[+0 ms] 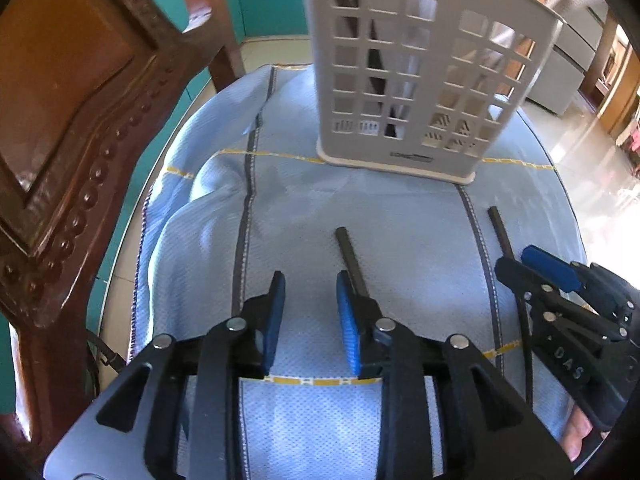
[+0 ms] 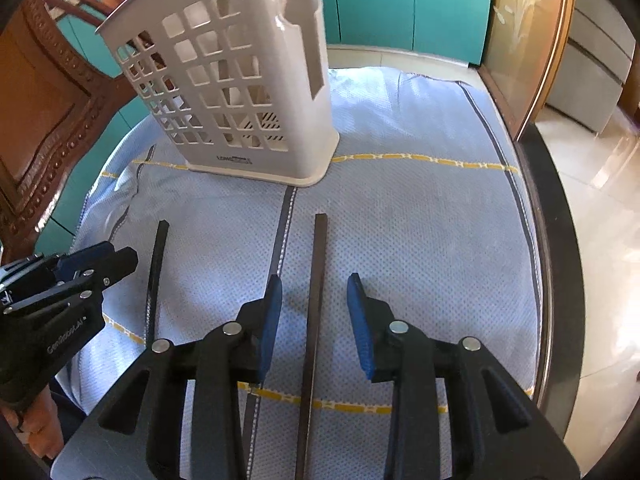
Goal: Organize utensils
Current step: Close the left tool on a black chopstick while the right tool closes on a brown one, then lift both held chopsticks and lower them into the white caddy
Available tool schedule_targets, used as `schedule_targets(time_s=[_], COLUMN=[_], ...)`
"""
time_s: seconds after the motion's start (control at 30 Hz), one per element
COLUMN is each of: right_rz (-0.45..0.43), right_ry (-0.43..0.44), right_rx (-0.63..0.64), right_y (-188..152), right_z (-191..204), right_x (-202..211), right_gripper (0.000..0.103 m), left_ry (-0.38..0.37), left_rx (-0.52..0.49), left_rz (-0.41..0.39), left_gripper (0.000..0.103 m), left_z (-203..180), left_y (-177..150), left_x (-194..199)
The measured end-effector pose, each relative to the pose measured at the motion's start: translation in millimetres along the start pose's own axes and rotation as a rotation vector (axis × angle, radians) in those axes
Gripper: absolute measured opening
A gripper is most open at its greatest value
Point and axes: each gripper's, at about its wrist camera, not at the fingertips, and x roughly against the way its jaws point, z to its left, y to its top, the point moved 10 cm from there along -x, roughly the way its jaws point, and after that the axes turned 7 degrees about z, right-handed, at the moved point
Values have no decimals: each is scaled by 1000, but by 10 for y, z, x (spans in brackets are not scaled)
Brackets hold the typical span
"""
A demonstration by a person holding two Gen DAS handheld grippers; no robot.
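We saw two dark sticks lying on a blue cloth [image 2: 400, 220] spread over the bench, both pointing toward a white caddy [image 2: 240, 92] that stood upright at the far side of the cloth. In the right wrist view the right gripper [image 2: 314, 312] hung over one stick [image 2: 316, 300], its fingers [image 2: 360, 320] parted on either side of it with clear gaps, pressing on nothing; the near end of that stick ran out of the bottom of the frame. The other stick [image 2: 156, 272] lay to the left, just beside the left gripper [image 2: 96, 260], whose tips we could only see side-on there. In the left wrist view the left gripper [image 1: 310, 316] showed its fingers [image 1: 348, 320] apart with bare cloth between them; the stick [image 1: 352, 260] there disappeared behind the right-hand finger, so we could not tell whether it touched that finger. The second stick [image 1: 500, 232] was cut off by the right gripper [image 1: 532, 268] at the frame's right edge. Through the caddy's [image 1: 420, 80] grid holes we made out dark shapes inside, but not what they were. A carved wooden chair [image 1: 72, 140] stood at the left, partly cropped, and part of a hand [image 1: 576, 432] peeked in at the lower right edge.
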Motion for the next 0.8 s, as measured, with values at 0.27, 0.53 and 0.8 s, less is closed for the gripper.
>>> schedule_targets(time_s=[0.27,0.53,0.8], right_rz=[-5,-6,-4], right_ry=[-7,-2,-41], right_rx=[-11,-80,-30], right_y=[8,45,33], right_z=[-31,-201,-91], right_x=[-3,1,-20], right_gripper=[7,7,13], left_ry=[7,12,-30], left_rx=[-18,-38,-16], left_rz=[-4,1,35], left_gripper=[35,40,43], left_z=[-117,-181,-216], left_y=[-104,-90,-65], left_x=[78,-47,-244])
